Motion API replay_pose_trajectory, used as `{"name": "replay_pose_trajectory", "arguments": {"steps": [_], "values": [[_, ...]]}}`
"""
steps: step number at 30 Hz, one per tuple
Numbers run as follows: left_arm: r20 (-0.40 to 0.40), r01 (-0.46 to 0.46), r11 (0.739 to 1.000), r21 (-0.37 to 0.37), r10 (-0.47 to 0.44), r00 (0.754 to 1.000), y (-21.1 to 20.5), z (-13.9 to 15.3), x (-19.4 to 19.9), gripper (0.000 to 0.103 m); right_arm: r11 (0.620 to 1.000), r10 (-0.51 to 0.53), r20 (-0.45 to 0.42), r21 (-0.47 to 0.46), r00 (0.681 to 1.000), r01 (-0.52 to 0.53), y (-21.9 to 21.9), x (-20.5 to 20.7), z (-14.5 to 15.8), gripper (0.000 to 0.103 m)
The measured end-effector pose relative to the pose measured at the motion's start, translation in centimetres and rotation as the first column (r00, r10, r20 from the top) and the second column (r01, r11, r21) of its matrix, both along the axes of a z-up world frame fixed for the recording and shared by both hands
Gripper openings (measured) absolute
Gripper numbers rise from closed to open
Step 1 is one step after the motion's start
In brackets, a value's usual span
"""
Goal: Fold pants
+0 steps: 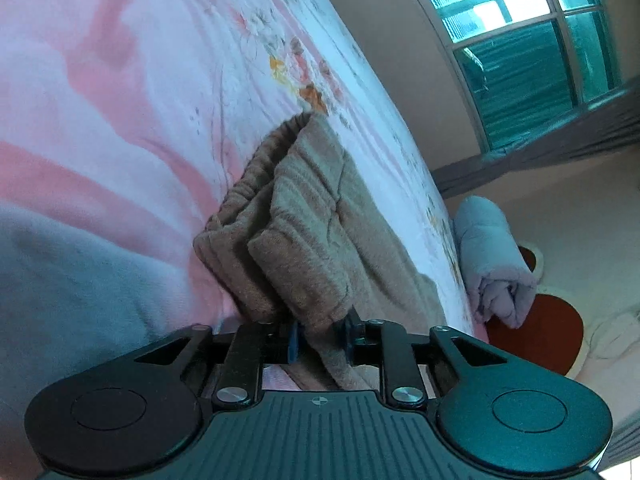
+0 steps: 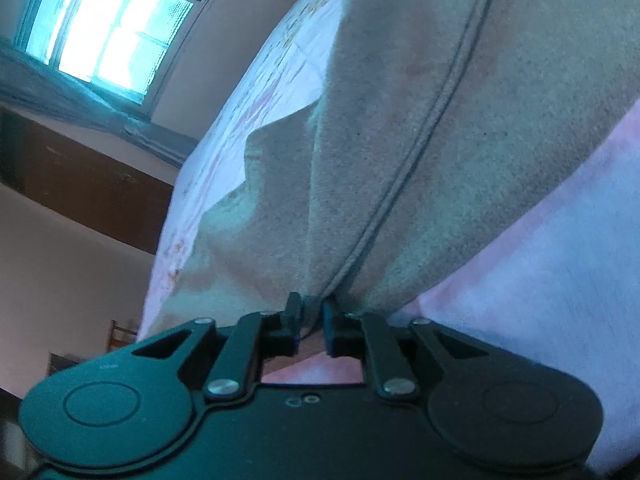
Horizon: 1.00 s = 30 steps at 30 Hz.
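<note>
One pair of brown fleece pants (image 1: 308,216) lies on a bed, folded into thick layers with the gathered waistband (image 1: 256,168) toward eleven o'clock in the left wrist view. Two grippers show, one per view. The left gripper (image 1: 320,340) sits at six o'clock of its view with a fold of the pants running between its blue pads (image 1: 293,342); the jaws stand a little apart and whether they press the cloth I cannot tell. The right gripper (image 2: 313,322) sits at six o'clock of its own view, jaws nearly together, with a seamed edge (image 2: 424,128) of the pants passing between them; the seam climbs toward one o'clock. Whether that grip is tight I cannot tell either.

One bedsheet (image 1: 168,80), white with broad pink bands and a flower print, covers the mattress under the pants. One grey cloth (image 1: 72,288) lies on it at eight o'clock in the left view. One rolled pale blue bundle (image 1: 492,256) rests off the bed's edge at three o'clock, on one round reddish-brown stool top (image 1: 536,336). One barred window (image 1: 532,40) glows at one o'clock in the left view, and sits at eleven o'clock in the right. One dark brown panel (image 2: 88,176) crosses the pale wall (image 2: 72,280) at nine o'clock in the right view.
</note>
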<state>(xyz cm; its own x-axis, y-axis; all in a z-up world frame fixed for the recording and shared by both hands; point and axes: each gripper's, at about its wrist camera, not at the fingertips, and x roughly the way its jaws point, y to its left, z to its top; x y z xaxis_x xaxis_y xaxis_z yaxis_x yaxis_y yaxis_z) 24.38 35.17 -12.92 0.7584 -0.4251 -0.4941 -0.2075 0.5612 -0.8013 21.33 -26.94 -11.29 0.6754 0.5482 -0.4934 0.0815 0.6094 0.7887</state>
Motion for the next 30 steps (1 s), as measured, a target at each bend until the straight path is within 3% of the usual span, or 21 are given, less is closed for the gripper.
{"name": "replay_pose_trajectory", "arguments": {"steps": [3, 4, 5, 6, 7, 10, 13, 15, 16, 19, 21, 24, 26, 27, 28, 30], "values": [[0.026, -0.075, 0.996, 0.049, 0.074, 0.997, 0.1, 2.4, -1.9, 0.045, 1.000, -0.013, 0.018, -0.013, 1.000, 0.013, -0.5, -0.7, 0.8, 0.016], [0.029, -0.130, 0.986, 0.105, 0.128, 0.991, 0.0, 3.7, -2.9, 0.080, 1.000, -0.017, 0.027, -0.023, 0.999, 0.018, -0.7, -1.0, 1.1, 0.023], [0.041, -0.193, 0.963, 0.188, 0.189, 0.981, -0.4, 5.3, -3.9, 0.102, 0.999, -0.020, 0.039, -0.027, 0.999, 0.021, -1.0, -1.3, 1.5, 0.027], [0.084, -0.244, 0.934, 0.261, 0.230, 0.970, -1.1, 7.0, -4.8, 0.102, 0.999, -0.028, 0.051, -0.030, 0.998, 0.029, -1.2, -1.6, 1.8, 0.029], [0.133, -0.249, 0.928, 0.278, 0.220, 0.967, -1.7, 8.3, -5.3, 0.102, 0.999, -0.036, 0.064, -0.030, 0.997, 0.038, -1.5, -1.9, 2.1, 0.032], [0.230, -0.196, 0.952, 0.233, 0.142, 0.963, -4.4, 9.9, -5.4, 0.102, 0.998, -0.063, 0.083, -0.017, 0.995, 0.064, -2.1, -1.9, 2.6, 0.034], [0.157, -0.125, 0.968, 0.218, 0.092, 0.983, -5.8, 6.7, -1.9, 0.101, 0.997, -0.079, 0.087, -0.016, 0.993, 0.081, -2.2, -1.5, 2.9, 0.034], [0.143, -0.179, 0.964, 0.195, 0.152, 0.978, -4.8, 3.9, -0.2, 0.093, 0.997, -0.073, 0.083, -0.029, 0.994, 0.076, -2.2, -1.2, 3.0, 0.034], [0.124, -0.215, 0.964, 0.154, 0.197, 0.973, -4.0, 3.1, 0.1, 0.082, 0.996, -0.072, 0.080, -0.038, 0.994, 0.075, -2.2, -1.1, 3.1, 0.034], [0.113, -0.272, 0.962, 0.008, 0.269, 0.956, -2.4, 4.3, 0.4, 0.082, 0.996, -0.070, 0.101, -0.052, 0.992, 0.075, -2.6, -1.2, 3.8, 0.035], [0.192, -0.240, 0.970, 0.035, 0.229, 0.954, -3.1, 6.6, 0.9, 0.082, 0.994, -0.078, 0.128, -0.070, 0.989, 0.088, -3.3, -1.3, 4.3, 0.038], [0.212, -0.136, 0.990, 0.032, 0.126, 0.969, -5.3, 7.3, 3.6, 0.083, 0.991, -0.104, 0.125, -0.067, 0.987, 0.113, -4.3, -0.6, 4.2, 0.039], [0.168, -0.072, 0.997, 0.029, 0.066, 0.984, -6.6, 5.9, 6.2, 0.083, 0.989, -0.121, 0.110, -0.069, 0.986, 0.129, -4.6, 0.2, 4.0, 0.039], [0.106, -0.055, 0.997, 0.044, 0.050, 0.993, -7.2, 4.6, 7.5, 0.083, 0.989, -0.125, 0.104, -0.070, 0.987, 0.133, -4.6, 0.4, 3.8, 0.039], [0.049, -0.052, 0.991, 0.123, 0.046, 0.998, -7.9, 3.7, 8.4, 0.081, 0.988, -0.130, 0.102, -0.066, 0.986, 0.137, -4.7, 0.7, 3.7, 0.039], [0.036, -0.047, 0.972, 0.230, 0.039, 0.999, -8.9, 3.5, 9.4, 0.077, 0.987, -0.135, 0.103, -0.072, 0.985, 0.143, -5.0, 1.0, 3.7, 0.039]]}}
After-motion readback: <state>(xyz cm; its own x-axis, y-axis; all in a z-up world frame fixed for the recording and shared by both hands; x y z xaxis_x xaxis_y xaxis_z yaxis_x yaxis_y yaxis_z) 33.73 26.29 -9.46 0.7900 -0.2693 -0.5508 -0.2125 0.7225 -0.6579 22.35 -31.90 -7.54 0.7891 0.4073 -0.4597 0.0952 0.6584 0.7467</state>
